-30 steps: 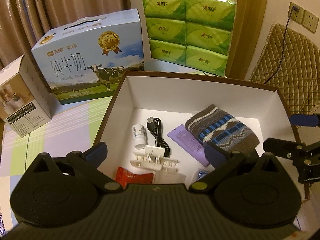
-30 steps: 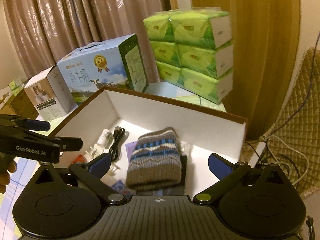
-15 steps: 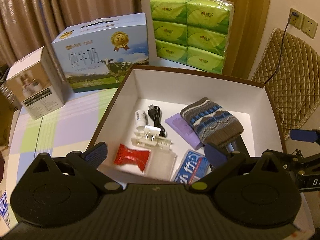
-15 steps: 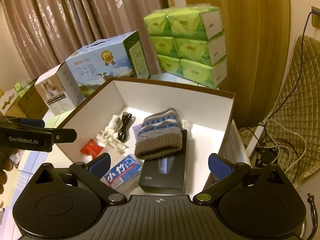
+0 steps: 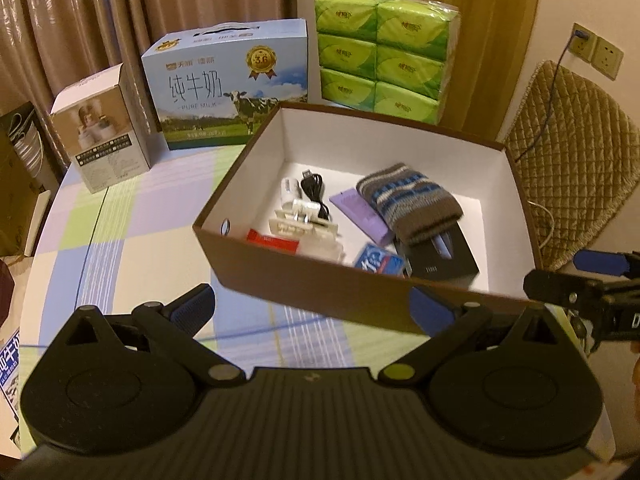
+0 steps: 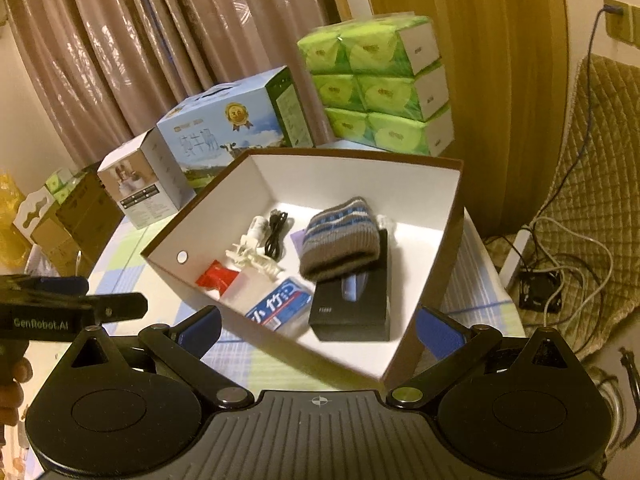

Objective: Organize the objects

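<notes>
A matt brown cardboard box with white lining point(image 5: 362, 303) holds a ribbed grey-and-blue knitted wool pouch point(image 5: 408, 207); behind the box, glossy plastic-wrapped green tissue packs point(image 5: 385, 53).

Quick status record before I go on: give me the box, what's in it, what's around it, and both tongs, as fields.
container: brown box, white inside, open top, on the checked tablecloth
contents: knit pouch lying partly on a black carton; blue packet; red sachet; white clips; black cable; small white bottle; purple card
behind box: milk carton, green tissue packs, small white carton
left tongs: open, empty, short of the box
right tongs: open, empty
</notes>
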Demonstrator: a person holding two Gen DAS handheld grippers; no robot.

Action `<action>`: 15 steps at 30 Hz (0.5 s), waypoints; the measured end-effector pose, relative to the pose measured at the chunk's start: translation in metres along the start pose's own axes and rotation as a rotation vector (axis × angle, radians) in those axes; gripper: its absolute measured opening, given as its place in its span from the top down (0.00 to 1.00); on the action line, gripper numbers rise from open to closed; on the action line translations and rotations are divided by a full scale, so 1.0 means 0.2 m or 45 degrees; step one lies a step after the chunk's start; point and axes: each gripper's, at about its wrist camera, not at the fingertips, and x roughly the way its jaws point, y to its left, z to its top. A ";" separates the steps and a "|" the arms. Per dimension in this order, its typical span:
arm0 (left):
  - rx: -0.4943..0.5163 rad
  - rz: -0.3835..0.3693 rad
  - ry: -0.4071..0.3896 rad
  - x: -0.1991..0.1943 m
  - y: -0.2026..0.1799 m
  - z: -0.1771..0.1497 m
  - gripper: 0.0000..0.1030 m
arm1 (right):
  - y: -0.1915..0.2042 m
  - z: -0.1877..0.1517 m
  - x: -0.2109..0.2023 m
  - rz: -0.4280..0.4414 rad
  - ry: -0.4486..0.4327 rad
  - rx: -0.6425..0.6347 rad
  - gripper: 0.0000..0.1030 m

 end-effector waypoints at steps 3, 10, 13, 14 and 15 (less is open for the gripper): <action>-0.007 -0.018 0.002 -0.05 0.02 -0.06 0.01 | 0.03 -0.05 -0.05 -0.024 -0.004 0.012 0.02; -0.011 -0.045 0.003 -0.16 0.11 -0.20 0.01 | 0.15 -0.16 -0.16 -0.056 -0.008 0.025 0.02; -0.008 -0.058 -0.001 -0.21 0.15 -0.25 0.01 | 0.21 -0.20 -0.19 -0.066 -0.004 0.029 0.02; -0.007 -0.063 -0.005 -0.23 0.17 -0.27 0.01 | 0.23 -0.22 -0.20 -0.069 -0.001 0.031 0.02; -0.008 -0.068 -0.008 -0.26 0.19 -0.30 0.01 | 0.25 -0.24 -0.21 -0.071 0.001 0.031 0.02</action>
